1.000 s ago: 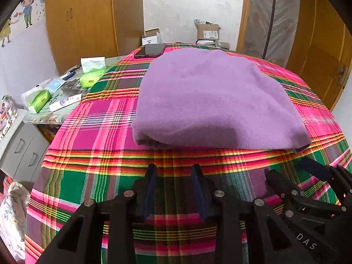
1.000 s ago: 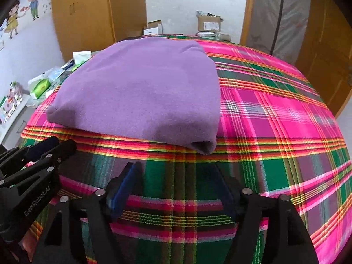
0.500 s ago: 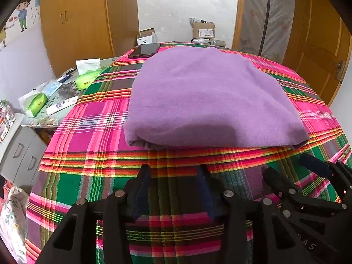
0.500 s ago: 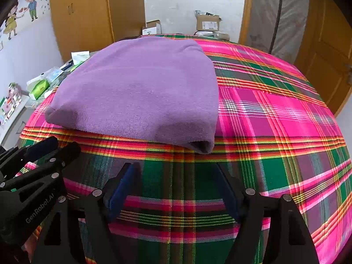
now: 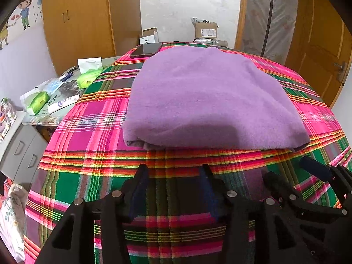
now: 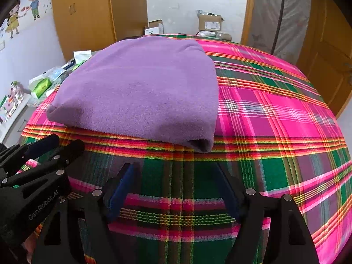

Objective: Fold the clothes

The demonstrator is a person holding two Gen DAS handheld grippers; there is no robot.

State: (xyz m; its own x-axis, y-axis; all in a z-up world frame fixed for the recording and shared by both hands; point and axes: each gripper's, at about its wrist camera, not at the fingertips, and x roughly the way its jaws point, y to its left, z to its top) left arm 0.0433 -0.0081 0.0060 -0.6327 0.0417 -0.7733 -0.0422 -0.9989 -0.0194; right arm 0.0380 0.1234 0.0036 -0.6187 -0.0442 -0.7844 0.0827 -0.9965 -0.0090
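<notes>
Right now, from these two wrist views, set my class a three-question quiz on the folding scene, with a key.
1. True or false: the purple cloth lies folded on the plaid cover.
2. What dark flat thing lies at the cover's far edge, by the cloth?
A. a remote
B. a phone
C. a book
3. Is anything between the jaws of the left gripper or the right gripper?

Key:
1. True.
2. B, the phone.
3. No. Both are short of the cloth with nothing between their jaws; the left jaws are opening.
</notes>
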